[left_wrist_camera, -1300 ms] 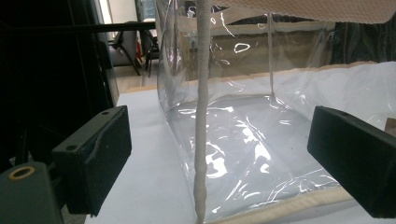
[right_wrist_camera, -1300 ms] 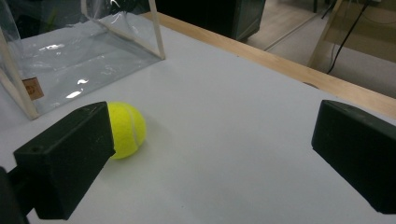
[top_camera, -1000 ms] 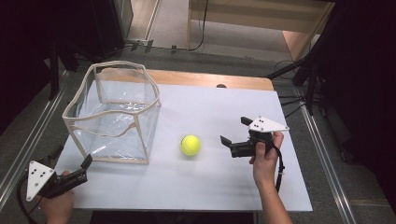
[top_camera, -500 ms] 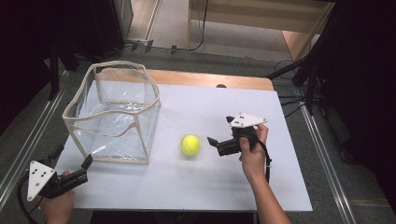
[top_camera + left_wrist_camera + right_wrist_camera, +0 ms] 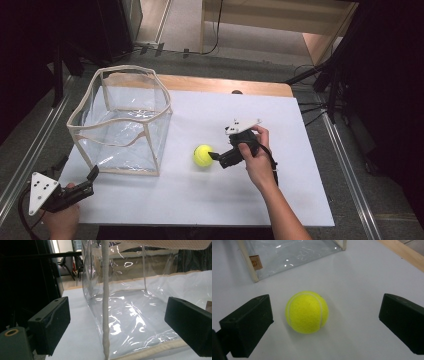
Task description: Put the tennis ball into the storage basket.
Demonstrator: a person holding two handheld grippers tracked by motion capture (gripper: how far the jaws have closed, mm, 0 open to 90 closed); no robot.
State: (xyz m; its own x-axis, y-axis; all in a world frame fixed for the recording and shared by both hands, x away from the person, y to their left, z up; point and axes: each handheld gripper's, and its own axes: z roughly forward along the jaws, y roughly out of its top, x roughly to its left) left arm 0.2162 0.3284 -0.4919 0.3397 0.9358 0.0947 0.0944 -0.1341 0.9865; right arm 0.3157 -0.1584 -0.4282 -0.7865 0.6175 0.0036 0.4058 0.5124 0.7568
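Fingers [image 5: 247, 325] apart beside yellow tennis ball [image 5: 307, 312]

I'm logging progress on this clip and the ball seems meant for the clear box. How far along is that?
Done: nothing is in the clear box; the tennis ball sits on the white table. In hand: the right gripper is at the ball, jaws open either side, not touching. The left gripper waits open by the box's near corner. Left: grasping, carrying and dropping the ball in.
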